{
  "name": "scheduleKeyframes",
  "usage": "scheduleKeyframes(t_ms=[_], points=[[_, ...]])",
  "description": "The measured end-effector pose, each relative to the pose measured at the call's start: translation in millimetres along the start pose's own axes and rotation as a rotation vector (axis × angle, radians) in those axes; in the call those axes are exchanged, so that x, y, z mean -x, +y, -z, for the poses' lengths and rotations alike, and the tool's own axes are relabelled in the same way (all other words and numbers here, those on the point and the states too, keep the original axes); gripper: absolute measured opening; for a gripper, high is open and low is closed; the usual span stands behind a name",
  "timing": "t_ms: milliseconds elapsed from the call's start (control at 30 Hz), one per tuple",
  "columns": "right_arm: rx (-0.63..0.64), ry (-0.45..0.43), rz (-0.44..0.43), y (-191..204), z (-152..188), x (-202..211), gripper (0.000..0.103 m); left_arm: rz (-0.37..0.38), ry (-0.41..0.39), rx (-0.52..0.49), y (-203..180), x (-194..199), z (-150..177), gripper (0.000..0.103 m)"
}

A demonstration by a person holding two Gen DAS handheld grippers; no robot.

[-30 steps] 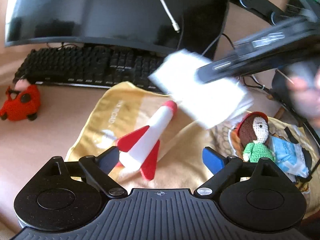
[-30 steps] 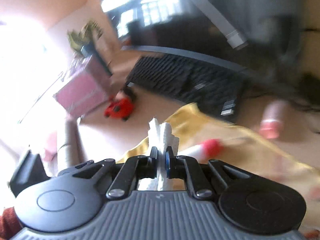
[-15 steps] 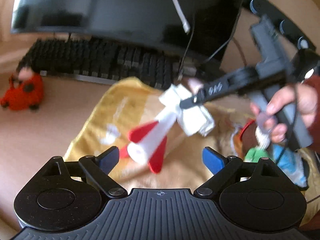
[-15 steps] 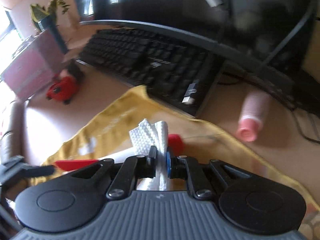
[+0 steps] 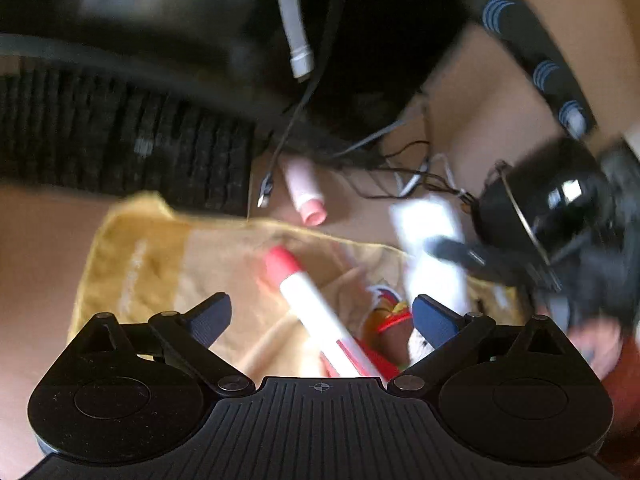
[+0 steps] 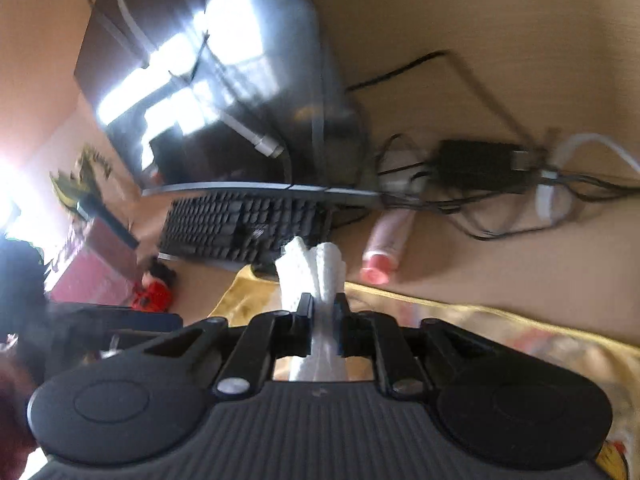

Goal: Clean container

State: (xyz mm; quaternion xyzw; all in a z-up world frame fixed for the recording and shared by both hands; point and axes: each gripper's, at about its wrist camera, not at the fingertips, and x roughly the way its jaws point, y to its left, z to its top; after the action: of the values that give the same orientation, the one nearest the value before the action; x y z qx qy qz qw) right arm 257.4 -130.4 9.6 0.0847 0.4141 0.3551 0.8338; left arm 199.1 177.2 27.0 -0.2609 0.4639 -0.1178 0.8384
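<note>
Both hands have swung over toward the far corner of the yellow cloth [image 5: 140, 248], so the toy rocket [image 5: 296, 284] now lies close under the left gripper [image 5: 322, 310], and the pink capped bottle [image 5: 304, 192] has come into the left view. The left gripper's jaws have just been opening and stand wide, with nothing pinched between the pads. The right gripper [image 6: 323, 312] has eased its jaws a little, yet they stand narrow and press on a wad of white tissue [image 6: 316, 264] that sticks out past the tips.

The container is probably that pink bottle, lying on its side on the bare desk just beyond the cloth's far edge, cap toward the cloth. It looks light, smooth and round, so it would likely roll or slip under a wipe. Gripping across the middle of the barrel with the free left gripper seems best, leaving the cap end clear for the tissue.

Bare desk beside the bottle gives some room, but the keyboard [image 5: 120, 140] sits close at the cloth's far edge. A tangle of cables [image 5: 400, 168] lies just behind the bottle and could snag.
</note>
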Motion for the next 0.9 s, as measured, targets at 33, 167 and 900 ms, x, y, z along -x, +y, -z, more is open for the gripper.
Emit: scheduleKeyframes(t_ms=[33, 167, 900], points=[[-0.024, -0.016, 0.010, -7, 4, 8, 0.014, 0.008, 0.032, 0.064, 2, -9, -4, 0.100], [-0.143, -0.069, 0.031, -39, 20, 32, 0.014, -0.043, 0.086, 0.142, -4, -57, -20, 0.100], [-0.157, -0.150, 0.121, -71, 32, 79, 0.015, -0.056, -0.388, -0.354, -85, 12, 35, 0.036]])
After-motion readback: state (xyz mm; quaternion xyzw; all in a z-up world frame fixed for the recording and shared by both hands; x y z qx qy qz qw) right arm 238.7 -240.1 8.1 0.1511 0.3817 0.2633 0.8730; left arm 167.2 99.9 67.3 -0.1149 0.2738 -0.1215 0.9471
